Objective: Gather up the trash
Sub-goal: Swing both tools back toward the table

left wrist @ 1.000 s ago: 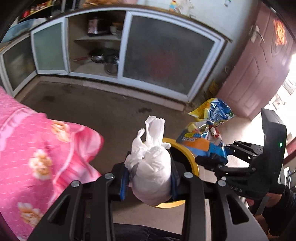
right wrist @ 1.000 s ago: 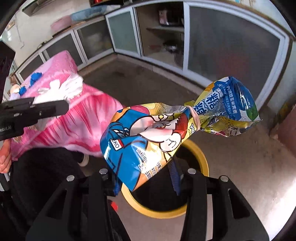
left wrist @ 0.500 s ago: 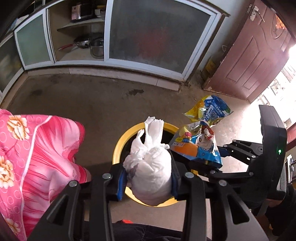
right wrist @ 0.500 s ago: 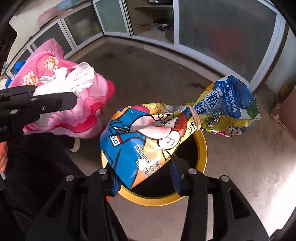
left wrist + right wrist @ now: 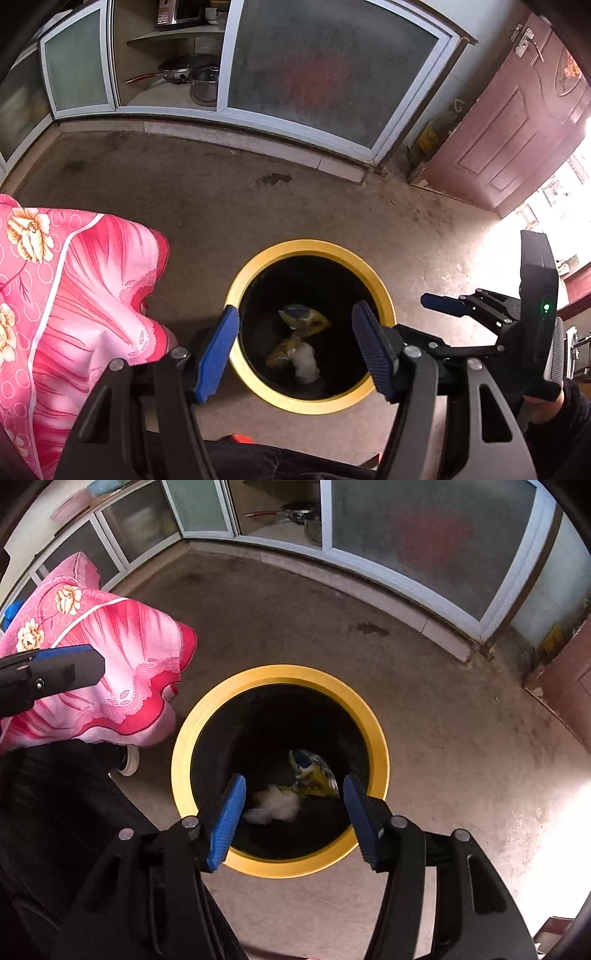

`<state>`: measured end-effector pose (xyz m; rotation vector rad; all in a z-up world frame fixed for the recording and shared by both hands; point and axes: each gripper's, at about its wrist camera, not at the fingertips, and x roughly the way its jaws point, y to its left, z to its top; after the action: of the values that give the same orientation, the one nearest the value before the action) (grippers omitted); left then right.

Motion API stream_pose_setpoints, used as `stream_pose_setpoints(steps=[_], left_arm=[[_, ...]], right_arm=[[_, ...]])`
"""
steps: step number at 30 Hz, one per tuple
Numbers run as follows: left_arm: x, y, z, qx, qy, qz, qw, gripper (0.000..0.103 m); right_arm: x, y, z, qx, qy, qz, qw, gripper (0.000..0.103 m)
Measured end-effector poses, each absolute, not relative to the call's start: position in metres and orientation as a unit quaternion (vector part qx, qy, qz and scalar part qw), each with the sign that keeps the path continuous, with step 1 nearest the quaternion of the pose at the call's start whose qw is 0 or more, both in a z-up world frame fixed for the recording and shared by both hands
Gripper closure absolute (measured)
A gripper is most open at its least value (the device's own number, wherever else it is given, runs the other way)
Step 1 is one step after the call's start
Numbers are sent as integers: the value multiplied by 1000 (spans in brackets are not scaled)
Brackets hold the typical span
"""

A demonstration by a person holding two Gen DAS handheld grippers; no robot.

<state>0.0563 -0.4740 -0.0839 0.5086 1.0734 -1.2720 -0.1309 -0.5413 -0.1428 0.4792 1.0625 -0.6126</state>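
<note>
Both grippers, left (image 5: 295, 347) and right (image 5: 293, 818), have just been opening; fingers spread, empty, over the bin (image 5: 258, 387), where wrapper (image 5: 304, 319) and tissue (image 5: 306, 363) lie.

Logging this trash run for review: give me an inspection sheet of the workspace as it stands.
Surface: bare concrete floor, stained.
Job's things: snack bag and white wad lie inside the yellow-rimmed bin.
Clutter: pink floral cloth beside the bin.
Grippers: left tool and right tool over the bin, jaws just opened, nothing between them.
Cables: nothing seen.
Surroundings: glass-door cabinets holding a pot; brown door.
</note>
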Motion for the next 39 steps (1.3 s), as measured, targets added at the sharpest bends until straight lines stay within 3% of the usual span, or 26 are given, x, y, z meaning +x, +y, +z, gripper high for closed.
stream_pose_setpoints(steps=[7,15,23,34,39], left_arm=[[67,-456,-59,188,462,-565,657,42],[90,-394,6,128,420,-556,705,42],[142,-275,62,87,372,-473,794,42],[204,-63,80,55,348,-276,894,42],[224,15,81,35,346,-194,917,32]], right_arm=[[-131,-539,-122,206,483,-294,799,51],[-100,-521,-65,148,449,-271,838,50],[-25,-464,-5,77,407,-196,889,50],[99,-360,32,17,375,-68,924,46],[155,-323,46,5,363,-24,931,44]])
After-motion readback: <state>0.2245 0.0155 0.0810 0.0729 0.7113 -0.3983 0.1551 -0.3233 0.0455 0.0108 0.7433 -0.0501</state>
